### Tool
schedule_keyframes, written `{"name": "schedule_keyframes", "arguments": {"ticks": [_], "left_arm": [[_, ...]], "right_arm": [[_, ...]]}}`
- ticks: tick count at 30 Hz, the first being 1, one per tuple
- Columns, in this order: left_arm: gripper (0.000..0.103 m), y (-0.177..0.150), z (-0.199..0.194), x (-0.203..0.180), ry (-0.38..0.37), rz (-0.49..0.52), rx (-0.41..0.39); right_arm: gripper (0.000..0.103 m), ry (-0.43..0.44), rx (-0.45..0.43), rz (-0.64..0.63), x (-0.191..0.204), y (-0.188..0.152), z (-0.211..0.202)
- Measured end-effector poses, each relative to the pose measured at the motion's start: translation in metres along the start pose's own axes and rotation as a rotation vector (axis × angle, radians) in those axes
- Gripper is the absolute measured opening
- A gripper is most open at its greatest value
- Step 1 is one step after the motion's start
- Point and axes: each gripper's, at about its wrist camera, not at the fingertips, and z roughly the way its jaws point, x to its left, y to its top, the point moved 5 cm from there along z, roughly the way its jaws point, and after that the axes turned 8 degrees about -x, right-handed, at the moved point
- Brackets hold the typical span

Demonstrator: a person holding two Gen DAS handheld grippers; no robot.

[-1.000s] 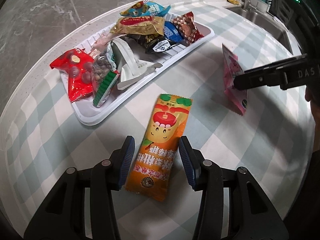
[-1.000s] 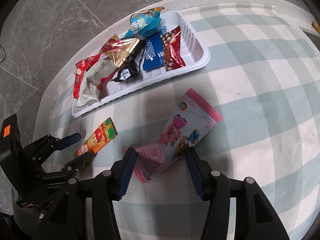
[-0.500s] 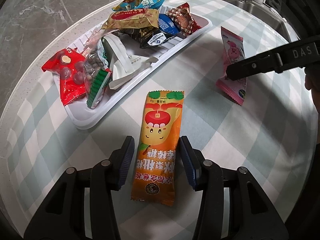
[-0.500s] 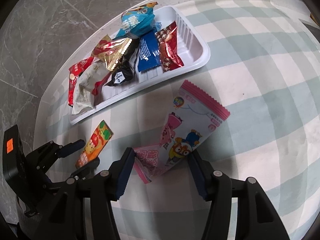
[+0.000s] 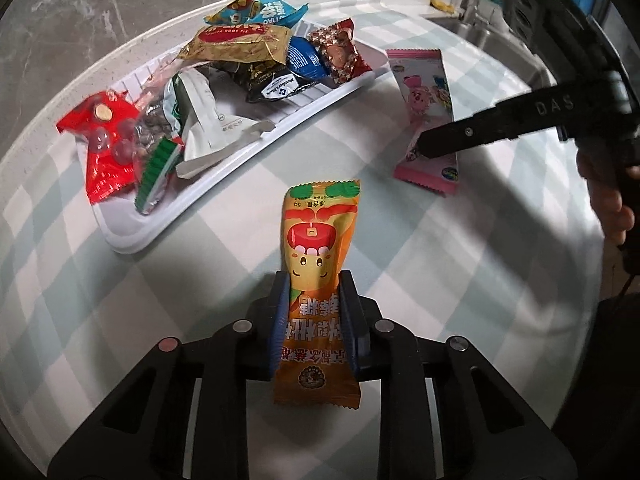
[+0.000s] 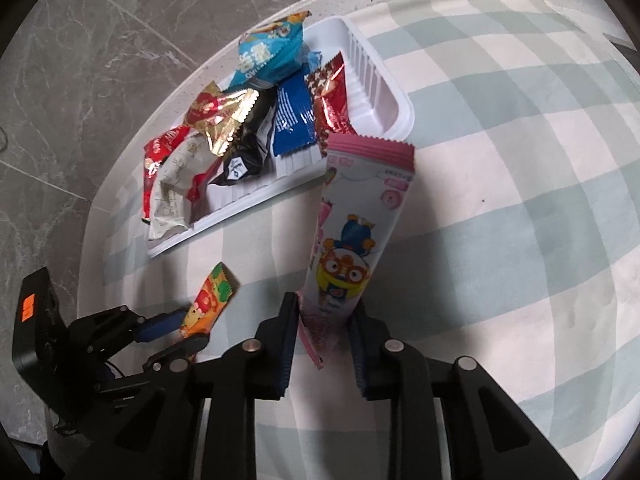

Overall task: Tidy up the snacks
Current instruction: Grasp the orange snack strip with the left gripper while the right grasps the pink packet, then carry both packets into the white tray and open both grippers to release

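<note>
An orange snack packet (image 5: 316, 248) sticks out forward from my left gripper (image 5: 314, 280), whose blue pads are shut on its middle. In the right wrist view the same orange packet (image 6: 210, 298) and left gripper (image 6: 188, 328) sit low at the left. My right gripper (image 6: 326, 304) is closing its jaws, and the pads press on the lower end of a pink cartoon packet (image 6: 356, 232) that stands tilted up off the cloth. Behind both lies a white tray (image 5: 132, 240) holding several wrapped snacks. The left wrist view shows the pink packet (image 5: 426, 92) and the right gripper (image 5: 424, 146) at right.
A pale green and white checked cloth (image 6: 500, 220) covers the round-edged counter. Grey marble floor (image 6: 80, 60) lies beyond its far edge. A sink with a tap (image 5: 480, 36) is at the far right. A person's hand (image 5: 608, 208) holds the right gripper.
Both grippers have shut on their packets: the left on the orange one, the right on the pink one. The pink packet has tipped up off the cloth.
</note>
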Motion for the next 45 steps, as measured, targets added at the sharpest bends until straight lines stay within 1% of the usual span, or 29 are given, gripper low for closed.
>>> {"name": "schedule_keyframes", "arguments": {"ticks": [3, 10, 14, 19, 23, 28, 37, 45], "left_arm": [[0.020, -0.001, -0.004, -0.002, -0.032, -0.040, -0.008], [0.020, -0.001, -0.024, -0.007, -0.072, -0.079, -0.046], [0.020, 0.001, -0.038, -0.006, -0.088, -0.115, -0.076], [0.020, 0.015, -0.056, -0.001, -0.112, -0.166, -0.127], [0.020, 0.028, -0.073, 0.008, -0.109, -0.196, -0.174], [0.020, 0.043, -0.086, 0.028, -0.095, -0.262, -0.223], [0.020, 0.068, -0.091, 0.072, -0.062, -0.382, -0.277], [0.020, 0.086, -0.085, 0.099, -0.040, -0.436, -0.298]], "right_arm": [[0.026, 0.019, -0.013, -0.003, -0.005, -0.002, -0.012], [0.026, 0.042, -0.031, -0.003, -0.008, -0.008, -0.032], [0.026, 0.057, -0.041, -0.035, 0.001, -0.007, -0.041], [0.026, 0.080, -0.056, -0.070, 0.017, 0.000, -0.046], [0.026, 0.091, -0.066, -0.110, 0.033, 0.011, -0.046], [0.026, 0.100, -0.078, -0.172, 0.054, 0.027, -0.044], [0.026, 0.103, -0.094, -0.292, 0.093, 0.058, -0.033], [0.026, 0.091, -0.072, -0.377, 0.115, 0.071, -0.011]]}}
